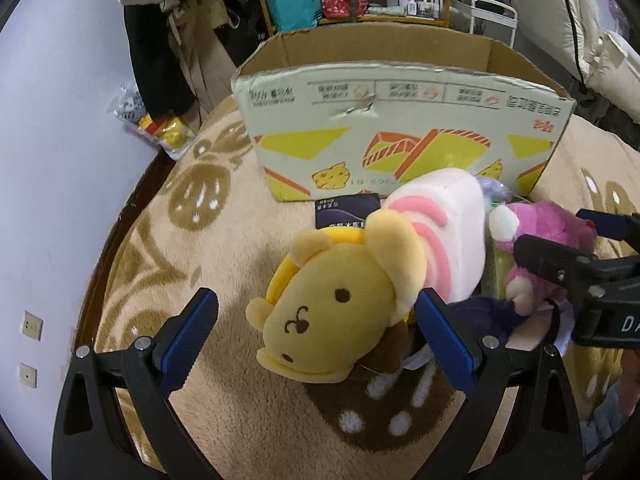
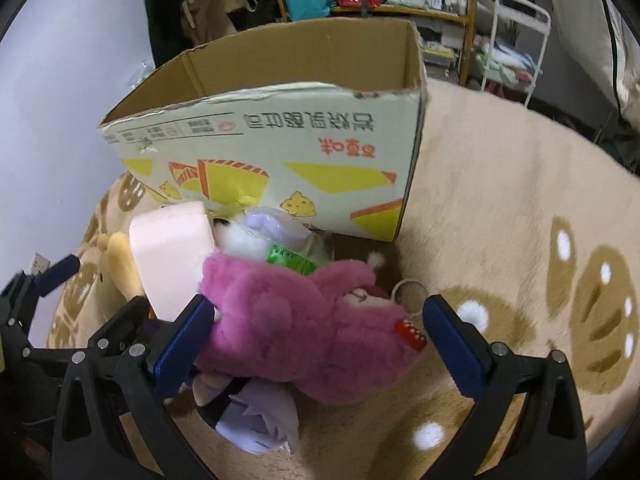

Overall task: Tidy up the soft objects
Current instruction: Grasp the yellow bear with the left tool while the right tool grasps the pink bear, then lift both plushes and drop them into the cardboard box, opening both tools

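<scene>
A yellow bear plush [image 1: 332, 312] lies on the tan blanket [image 1: 224, 240], between the wide-apart blue pads of my left gripper [image 1: 316, 336], which is open. Behind it leans a white and pink cake-slice plush [image 1: 448, 232]. A pink bear plush [image 2: 304, 320] sits between the pads of my right gripper [image 2: 320, 344], also open; the left pad touches its fur. A purple-haired doll [image 2: 256, 416] lies under the pink bear. In the left wrist view the right gripper's black finger [image 1: 560, 264] rests against the pink bear [image 1: 548, 224]. An open cardboard box [image 1: 400, 120] stands behind the pile.
Small plastic packets [image 2: 280, 240] lie between the toys and the box [image 2: 280, 140]. A dark card [image 1: 346, 210] rests at the box's foot. A snack bag [image 1: 160, 128] sits at the blanket's left edge by the wall. Shelves and hanging clothes [image 1: 160, 40] fill the background.
</scene>
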`<state>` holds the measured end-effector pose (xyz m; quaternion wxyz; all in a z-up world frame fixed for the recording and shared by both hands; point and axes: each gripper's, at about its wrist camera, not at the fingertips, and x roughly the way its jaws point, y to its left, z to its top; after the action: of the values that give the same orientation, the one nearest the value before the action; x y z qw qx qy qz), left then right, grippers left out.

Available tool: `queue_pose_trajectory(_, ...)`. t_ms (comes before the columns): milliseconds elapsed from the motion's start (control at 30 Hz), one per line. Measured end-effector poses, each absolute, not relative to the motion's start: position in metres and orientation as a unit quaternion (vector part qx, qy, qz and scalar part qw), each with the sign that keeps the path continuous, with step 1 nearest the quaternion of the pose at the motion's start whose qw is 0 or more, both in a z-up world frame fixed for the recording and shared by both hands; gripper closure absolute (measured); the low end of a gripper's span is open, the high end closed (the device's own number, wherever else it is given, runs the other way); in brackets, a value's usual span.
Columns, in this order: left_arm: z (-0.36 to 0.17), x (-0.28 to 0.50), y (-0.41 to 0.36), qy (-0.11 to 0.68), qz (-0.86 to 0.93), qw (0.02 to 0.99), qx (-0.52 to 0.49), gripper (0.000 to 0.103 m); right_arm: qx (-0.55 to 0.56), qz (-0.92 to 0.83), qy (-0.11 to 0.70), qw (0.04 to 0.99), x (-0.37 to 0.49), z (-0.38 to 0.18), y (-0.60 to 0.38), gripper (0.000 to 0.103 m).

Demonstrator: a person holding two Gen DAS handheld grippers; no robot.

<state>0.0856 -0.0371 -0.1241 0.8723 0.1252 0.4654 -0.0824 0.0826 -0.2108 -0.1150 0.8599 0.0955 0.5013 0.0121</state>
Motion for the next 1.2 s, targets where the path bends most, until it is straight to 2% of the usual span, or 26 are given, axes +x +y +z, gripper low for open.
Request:
queue_pose_trajectory(367, -0.136, 0.093, -0.033, 0.492, -0.087, 0.860, 0.108, 0.006, 0.184, 0.012, 0.541, 0.820, 0.092, -0.140, -0.239, 0.001)
queue_pose_trajectory(467, -0.138, 0.096, -0.029, 0.505, -0.106, 0.853, 0.080, 0.021, 0.178, 0.015, 0.541, 0.822, 0.093, -0.139, -0.237, 0.005)
queue_pose_trajectory(567, -0.138, 0.095, -0.028, 0.508, -0.109, 0.852, 0.069, 0.025, 0.181, 0.018, 0.539, 0.822, 0.092, -0.139, -0.237, 0.009)
queue_pose_trajectory(867, -0.127, 0.084, -0.027, 0.494, -0.094, 0.862, 0.071, 0.026, 0.140, 0.012, 0.524, 0.840, 0.088, -0.124, -0.234, 0.012)
queue_pose_trajectory(1033, -0.113, 0.078, -0.014, 0.482, -0.084, 0.871, 0.039, 0.026, 0.105, 0.006, 0.501, 0.859, 0.083, -0.106, -0.223, 0.012)
queue_pose_trajectory(1200, -0.090, 0.063, -0.009, 0.442, -0.066, 0.893, 0.055, 0.026, 0.087, 0.003, 0.463, 0.882, 0.070, -0.081, -0.219, 0.012)
